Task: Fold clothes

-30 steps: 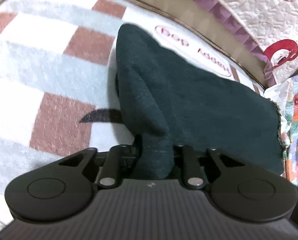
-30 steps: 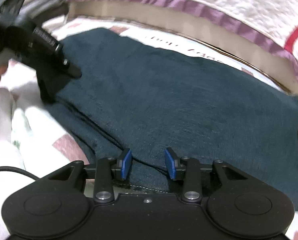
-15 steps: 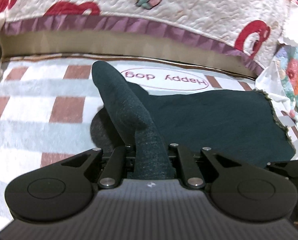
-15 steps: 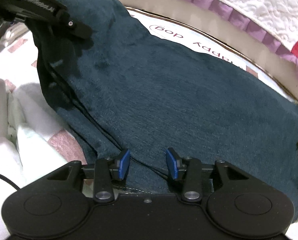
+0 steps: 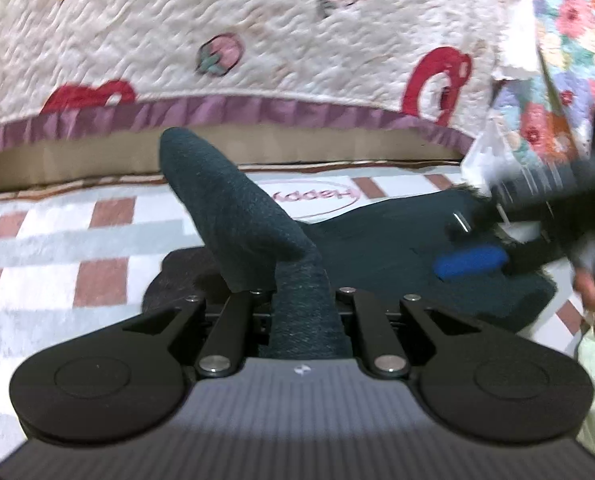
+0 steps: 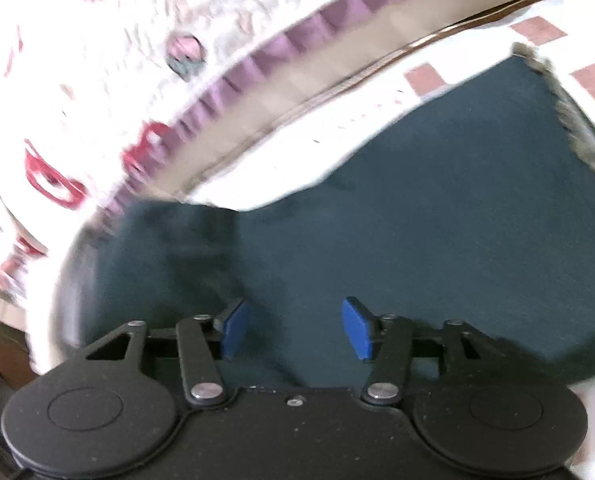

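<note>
Tongs on my left [image 5: 303, 300] pinch a bunched corner of the dark teal fleece garment [image 5: 377, 240], lifting it off the pink-and-white checked blanket [image 5: 57, 240], I judge so the edge can swing across for a fold. Right tongs [image 6: 295, 330] stand spread, blue pads either side of the cloth, gripping nothing. Most of the garment lies flat below the quilted strawberry-print bedcover [image 5: 257, 40].

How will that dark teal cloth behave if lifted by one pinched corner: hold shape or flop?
Likely floppy: the dark teal cloth bunches into a drooping ridge where the left tongs pinch it. Probably grippy rather than slippery, given its fuzzy nap. The frayed edge might snag.
</note>
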A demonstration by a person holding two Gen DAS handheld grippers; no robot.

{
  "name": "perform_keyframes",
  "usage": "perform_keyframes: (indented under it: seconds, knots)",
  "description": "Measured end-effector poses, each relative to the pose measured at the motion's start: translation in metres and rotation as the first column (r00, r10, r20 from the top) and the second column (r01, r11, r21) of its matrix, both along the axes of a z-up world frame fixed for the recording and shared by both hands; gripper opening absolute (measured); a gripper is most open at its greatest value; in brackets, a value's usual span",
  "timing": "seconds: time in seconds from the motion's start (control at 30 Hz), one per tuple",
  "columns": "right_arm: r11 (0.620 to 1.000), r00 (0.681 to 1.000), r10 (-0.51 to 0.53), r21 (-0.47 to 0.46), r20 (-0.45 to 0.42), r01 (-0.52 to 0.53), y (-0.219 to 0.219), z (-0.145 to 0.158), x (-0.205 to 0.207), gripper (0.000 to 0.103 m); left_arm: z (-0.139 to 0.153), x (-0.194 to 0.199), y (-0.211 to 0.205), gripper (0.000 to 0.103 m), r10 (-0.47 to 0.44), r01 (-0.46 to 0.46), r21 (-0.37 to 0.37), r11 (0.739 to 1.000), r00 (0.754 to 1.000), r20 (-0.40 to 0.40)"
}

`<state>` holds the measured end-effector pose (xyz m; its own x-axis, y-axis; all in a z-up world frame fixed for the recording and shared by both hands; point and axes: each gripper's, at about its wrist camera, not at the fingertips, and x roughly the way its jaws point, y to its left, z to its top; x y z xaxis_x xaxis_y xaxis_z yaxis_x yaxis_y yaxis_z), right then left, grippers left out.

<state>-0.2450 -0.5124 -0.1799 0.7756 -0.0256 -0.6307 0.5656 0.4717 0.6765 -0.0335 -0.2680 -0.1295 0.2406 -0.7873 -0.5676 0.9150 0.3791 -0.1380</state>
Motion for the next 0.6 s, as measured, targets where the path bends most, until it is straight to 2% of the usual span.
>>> perform_keyframes:
  seconds: [0.07,0.17,0.33,0.47,0.53,0.6]
  knots:
    - [0.999,0.999,0.035,0.025,0.028,-0.035,-0.003,0.014,0.018,0.068,0.002,-0.010,0.001,0.010,-0.022,0.023,-0.019,1.000,0.999,0.023]
    - [0.994,0.995,0.081,0.064,0.057,-0.084,-0.001,0.031,0.044,0.068,0.005,-0.023,0.001,0.010,-0.053,0.056,-0.043,0.997,0.997,0.056]
    - [0.979,0.978,0.202,0.042,-0.056,-0.200,0.006,0.029,0.083,0.071,0.000,-0.022,0.005,0.010,-0.065,0.068,-0.064,0.996,0.997,0.046]
    - [0.984,0.979,0.174,0.061,-0.110,-0.168,0.004,0.016,0.088,0.071,-0.006,-0.015,0.010,0.010,-0.063,0.064,-0.087,0.994,0.998,0.018]
    - [0.984,0.975,0.176,0.016,-0.138,-0.175,0.007,0.018,0.088,0.071,-0.009,-0.011,0.012,0.010,-0.062,0.062,-0.099,0.993,0.998,0.004]
    - [0.983,0.977,0.186,0.023,-0.105,-0.185,0.010,0.022,0.086,0.071,-0.012,-0.010,0.013,0.010,-0.063,0.061,-0.111,0.992,0.998,-0.009]
